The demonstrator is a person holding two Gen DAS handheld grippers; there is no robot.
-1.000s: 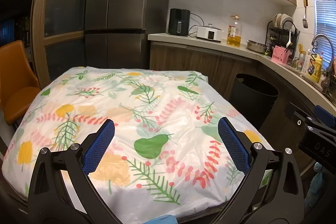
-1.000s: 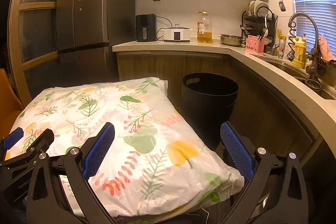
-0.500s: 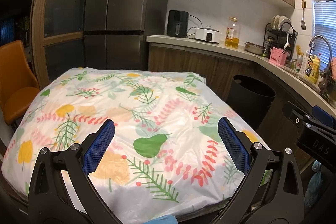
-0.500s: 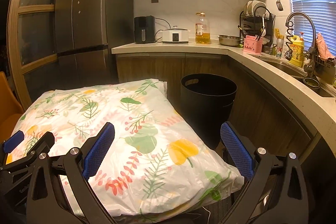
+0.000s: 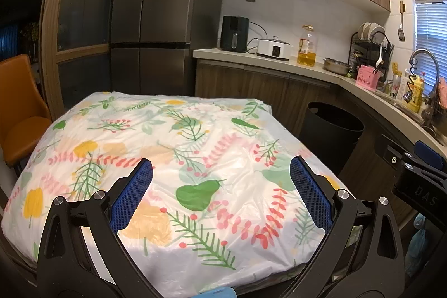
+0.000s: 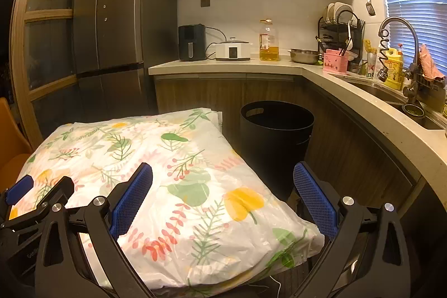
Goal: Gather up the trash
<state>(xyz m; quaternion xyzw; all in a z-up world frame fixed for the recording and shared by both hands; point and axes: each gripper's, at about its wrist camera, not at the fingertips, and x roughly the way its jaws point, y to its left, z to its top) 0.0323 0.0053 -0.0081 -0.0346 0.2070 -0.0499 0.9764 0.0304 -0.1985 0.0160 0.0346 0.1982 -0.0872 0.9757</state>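
A black trash bin (image 5: 331, 131) stands on the floor beside the table's far right corner; it also shows in the right wrist view (image 6: 276, 141). The table wears a white plastic cloth with leaves and fruit (image 5: 173, 147), also in the right wrist view (image 6: 156, 158). No loose trash shows on it. My left gripper (image 5: 220, 186) is open and empty above the table's near edge. My right gripper (image 6: 223, 187) is open and empty over the table's near right corner. Each gripper shows at the edge of the other's view.
A counter (image 6: 229, 66) runs along the back and right with an air fryer (image 6: 192, 42), a cooker, an oil bottle (image 6: 268, 41), a dish rack and a sink tap (image 6: 399, 27). A fridge (image 5: 156, 18) stands behind. An orange chair (image 5: 19, 108) is at the left.
Both views have drifted slightly; the scene sits a little lower and farther in frame. Both grippers stay open and empty.
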